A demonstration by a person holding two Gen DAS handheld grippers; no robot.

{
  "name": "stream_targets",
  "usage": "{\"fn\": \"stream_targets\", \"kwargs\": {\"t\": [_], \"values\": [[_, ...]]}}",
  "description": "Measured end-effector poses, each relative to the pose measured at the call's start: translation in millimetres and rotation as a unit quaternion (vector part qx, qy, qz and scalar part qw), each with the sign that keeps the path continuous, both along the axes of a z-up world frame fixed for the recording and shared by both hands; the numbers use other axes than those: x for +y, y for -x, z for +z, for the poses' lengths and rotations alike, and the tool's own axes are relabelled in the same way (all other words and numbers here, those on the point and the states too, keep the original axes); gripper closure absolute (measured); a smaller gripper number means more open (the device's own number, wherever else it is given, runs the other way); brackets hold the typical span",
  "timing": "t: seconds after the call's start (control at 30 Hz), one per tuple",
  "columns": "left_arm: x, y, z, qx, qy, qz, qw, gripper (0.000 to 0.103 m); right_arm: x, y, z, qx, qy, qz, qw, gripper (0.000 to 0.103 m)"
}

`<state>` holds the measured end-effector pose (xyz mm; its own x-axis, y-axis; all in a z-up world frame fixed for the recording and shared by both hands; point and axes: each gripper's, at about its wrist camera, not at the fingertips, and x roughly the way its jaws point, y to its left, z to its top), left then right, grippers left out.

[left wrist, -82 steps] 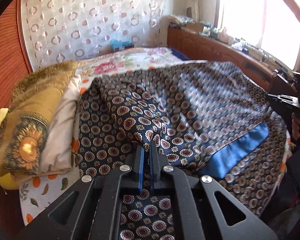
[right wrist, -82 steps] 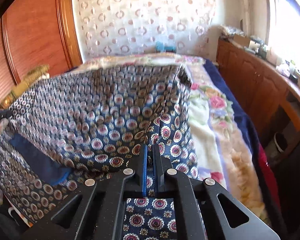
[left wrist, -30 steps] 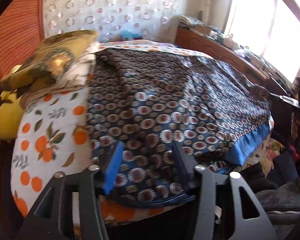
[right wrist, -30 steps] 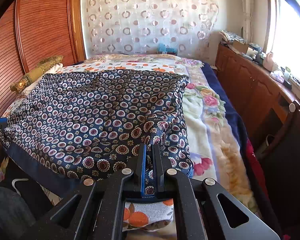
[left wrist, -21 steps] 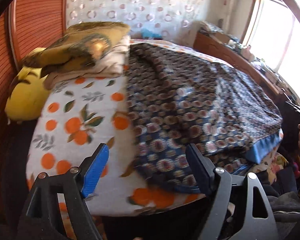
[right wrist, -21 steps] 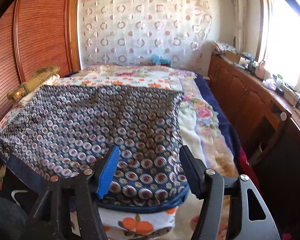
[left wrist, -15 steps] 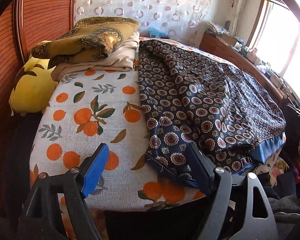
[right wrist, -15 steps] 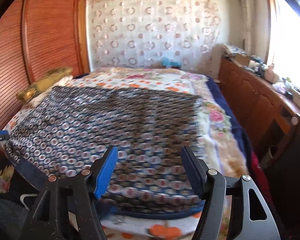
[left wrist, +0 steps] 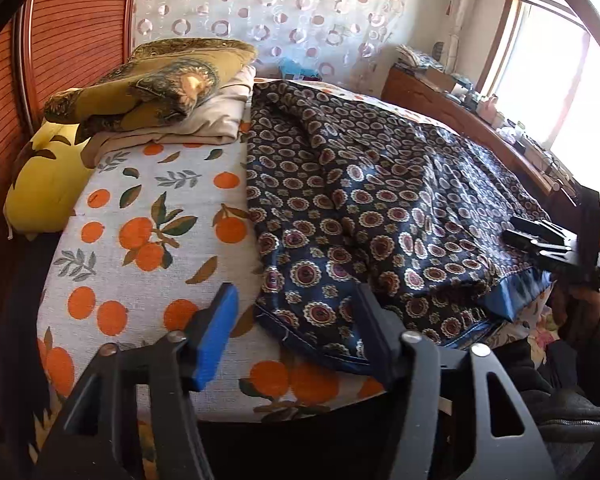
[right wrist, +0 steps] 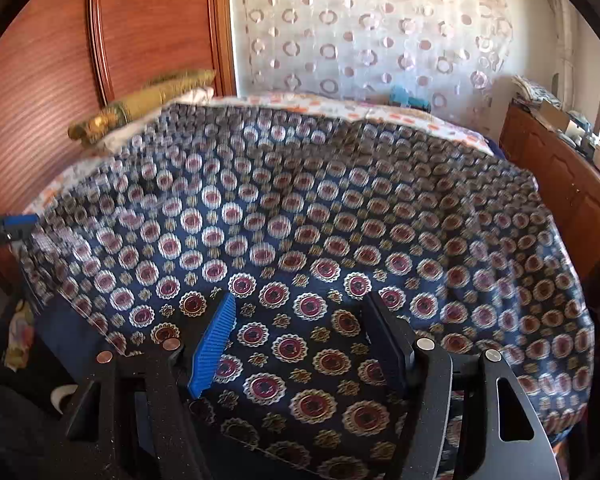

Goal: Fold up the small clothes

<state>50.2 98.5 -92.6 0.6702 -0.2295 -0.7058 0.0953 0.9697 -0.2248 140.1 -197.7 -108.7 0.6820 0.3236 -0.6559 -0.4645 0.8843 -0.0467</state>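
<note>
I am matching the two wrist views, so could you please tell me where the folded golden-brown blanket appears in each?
Left wrist view: the folded golden-brown blanket lies upper left, stacked on beige bedding.
Right wrist view: the blanket shows as a thin strip, left of centre, against the wooden wall.
Shared landmark: the navy medallion-print cloth.

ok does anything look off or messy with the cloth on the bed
Yes: the patterned cloth isn't flat. It is rumpled, with ridges near its far end, and its plain blue edge hangs off the bed's near side. No visible damage.
</note>
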Motion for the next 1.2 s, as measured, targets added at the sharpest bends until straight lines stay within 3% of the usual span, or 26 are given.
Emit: {"fn": "stream_targets", "kwargs": {"t": [0.23,0.43,0.5,0.6,0.7,0.93,1.1,1.2], "values": [[-7,-1,0,-0.002,0.001,-0.003,1.0,0.048,-4,1,-12,-0.032,-0.016,-0.012,0.999,0.018],[-13,-3,-1,-0.004,0.005,-0.007,1.0,0.048,1,6,-17,-0.038,-0.017,-0.013,0.999,0.016],[-16,-4,-1,-0.001,0.007,-0.012,0.9999,0.072,-1,7,-18,-0.039,-0.018,-0.012,0.999,0.016],[-24,-6,3,-0.001,0.031,-0.031,0.999,0.09,-2,7,-18,-0.04,-0.018,-0.013,0.999,0.016],[-35,-7,14,-0.019,0.016,-0.04,0.9989,0.096,-3,6,-17,-0.037,-0.017,-0.011,0.999,0.016],[-72,-28,58,-0.063,0.011,-0.088,0.9941,0.098,-25,7,-3,-0.018,-0.028,-0.023,0.999,0.016],[-128,-55,91,-0.093,-0.003,-0.15,0.9843,0.098,-63,13,12,-0.028,-0.046,-0.059,0.997,0.016],[-179,-76,111,-0.106,-0.016,-0.199,0.9741,0.098,-92,18,18,-0.033,-0.058,-0.083,0.994,0.016]]}}
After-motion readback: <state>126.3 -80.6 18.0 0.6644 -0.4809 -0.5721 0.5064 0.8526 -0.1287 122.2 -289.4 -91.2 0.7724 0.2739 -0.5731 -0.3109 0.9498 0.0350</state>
